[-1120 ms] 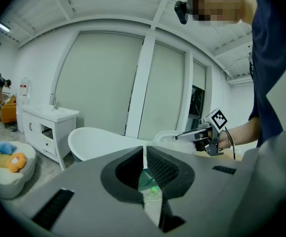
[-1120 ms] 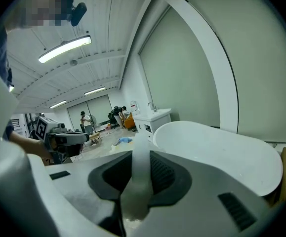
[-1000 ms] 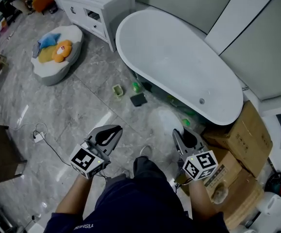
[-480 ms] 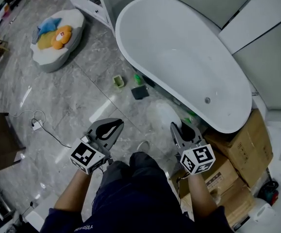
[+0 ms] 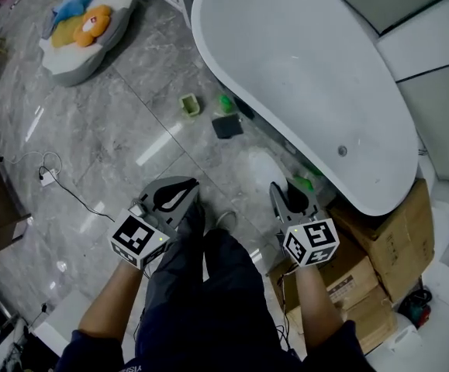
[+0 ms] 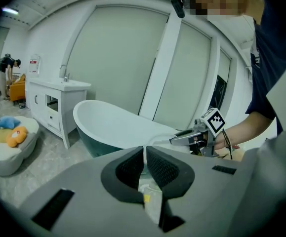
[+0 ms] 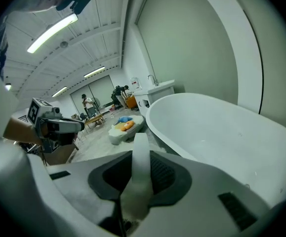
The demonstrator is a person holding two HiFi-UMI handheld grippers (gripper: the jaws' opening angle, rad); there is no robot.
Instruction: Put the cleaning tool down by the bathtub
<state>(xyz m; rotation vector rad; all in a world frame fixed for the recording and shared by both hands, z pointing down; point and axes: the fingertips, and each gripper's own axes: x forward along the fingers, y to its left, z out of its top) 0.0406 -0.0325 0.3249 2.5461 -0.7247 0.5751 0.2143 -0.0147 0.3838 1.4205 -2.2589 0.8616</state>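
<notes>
The task looks half done. The right gripper (image 5: 288, 192) clamps the cleaning tool (image 7: 141, 167) by its white handle, apparently not yet resting on the floor (image 5: 115, 130). The bathtub (image 5: 302, 76) lies at one o'clock. The left gripper (image 5: 185, 189) is closed on nothing. Lowering and release remain.

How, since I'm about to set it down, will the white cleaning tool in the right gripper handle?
Likely light: the right gripper holds the cleaning tool alone by one thin white strip. That strip looks flat and smooth, so it may swivel or slip between the fingers once loosened.
</notes>
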